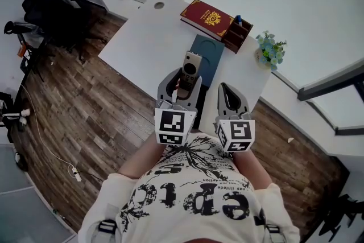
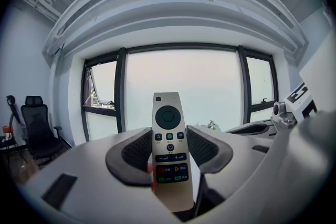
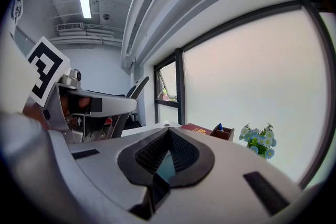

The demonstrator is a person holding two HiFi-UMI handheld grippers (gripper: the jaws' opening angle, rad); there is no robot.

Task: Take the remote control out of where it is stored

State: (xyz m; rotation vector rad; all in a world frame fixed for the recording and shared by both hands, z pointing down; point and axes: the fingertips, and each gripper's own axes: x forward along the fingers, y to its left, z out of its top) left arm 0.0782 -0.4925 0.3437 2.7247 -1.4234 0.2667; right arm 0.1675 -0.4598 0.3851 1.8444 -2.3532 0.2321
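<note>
While you are pinching the remote control (image 2: 168, 118) by its lower half in the left gripper (image 2: 169, 150), both pads pressing on its long edges, you are holding it upright above the white table (image 1: 142, 37), apparently already out of storage. Apply even pressure so it is not pivoting or sliding. The right gripper (image 3: 167, 152) is idling alongside, jaws pressed together on nothing. Below are lying a blue mat (image 1: 211, 51), a red book (image 1: 206, 17), a wooden organiser (image 1: 237, 33) and a flower pot (image 1: 271, 49); nothing is blocking the bare tabletop.

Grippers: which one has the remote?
The left gripper: its jaws clamp the remote control. The right gripper has its jaws closed together with nothing between them.
</note>
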